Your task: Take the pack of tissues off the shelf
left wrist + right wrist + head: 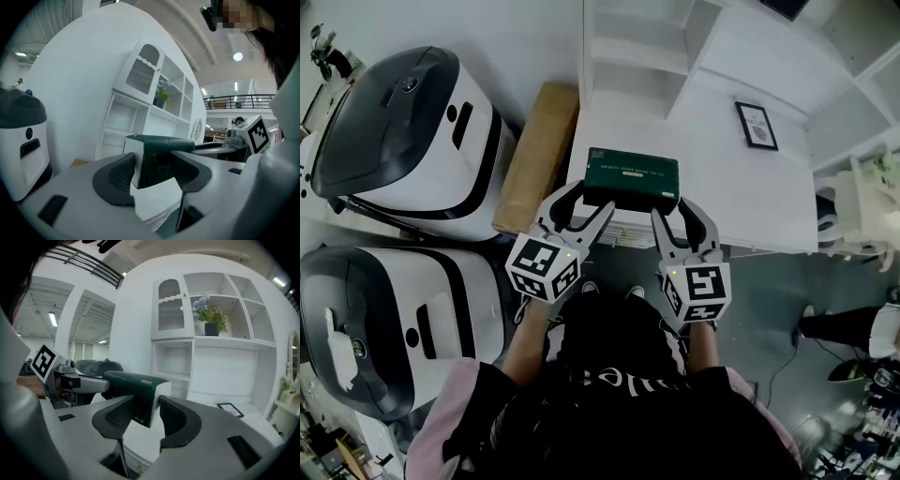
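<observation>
The pack of tissues (633, 176) is a dark green block with white ends, lying crosswise at the front edge of the white shelf unit's top (741, 202). My left gripper (589, 200) is closed around its left end and my right gripper (673, 208) around its right end. In the left gripper view the pack (159, 154) fills the gap of the left gripper (152, 171), with both pads against it. The right gripper view shows the pack (136, 385) pinched the same way in the right gripper (147, 413). Whether it rests on the shelf top or hangs just above it, I cannot tell.
Two large white-and-black machines (403, 131) (384, 319) stand at the left. A brown cardboard box (539, 155) leans beside the shelf unit. A small framed picture (757, 125) lies on the shelf top. Open compartments rise behind, one holding a potted plant (211, 315).
</observation>
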Demonstrator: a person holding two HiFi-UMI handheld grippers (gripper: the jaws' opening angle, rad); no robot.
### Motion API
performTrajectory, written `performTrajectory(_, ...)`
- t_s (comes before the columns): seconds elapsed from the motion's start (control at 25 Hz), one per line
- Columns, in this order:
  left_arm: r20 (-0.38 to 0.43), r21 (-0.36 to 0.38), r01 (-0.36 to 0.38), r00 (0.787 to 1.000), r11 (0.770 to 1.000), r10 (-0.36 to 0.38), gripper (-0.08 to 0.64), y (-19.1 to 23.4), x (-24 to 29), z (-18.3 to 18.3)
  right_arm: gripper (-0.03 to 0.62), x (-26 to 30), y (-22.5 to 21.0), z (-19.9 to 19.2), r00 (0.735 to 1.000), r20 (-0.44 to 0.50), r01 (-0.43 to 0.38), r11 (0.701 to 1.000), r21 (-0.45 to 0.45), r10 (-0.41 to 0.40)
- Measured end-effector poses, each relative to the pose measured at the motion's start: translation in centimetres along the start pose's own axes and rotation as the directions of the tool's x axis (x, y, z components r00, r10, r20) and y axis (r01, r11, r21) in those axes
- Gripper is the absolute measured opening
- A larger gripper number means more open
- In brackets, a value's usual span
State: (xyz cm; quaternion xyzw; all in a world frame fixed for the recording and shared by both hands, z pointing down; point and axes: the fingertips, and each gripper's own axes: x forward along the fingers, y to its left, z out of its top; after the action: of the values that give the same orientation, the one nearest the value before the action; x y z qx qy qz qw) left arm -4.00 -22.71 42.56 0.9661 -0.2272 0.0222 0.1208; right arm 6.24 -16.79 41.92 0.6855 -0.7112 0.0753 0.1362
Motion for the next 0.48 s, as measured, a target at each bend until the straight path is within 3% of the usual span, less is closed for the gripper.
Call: performTrajectory(0.48, -0.001, 0.038, 0.018, 1.0, 0.999, -0.018, 0.249, -9.7, 0.6, -0.2, 0.195, -8.6, -4.5, -1.2, 0.999, 0.033, 0.01, 1.0, 0.011, -0.011)
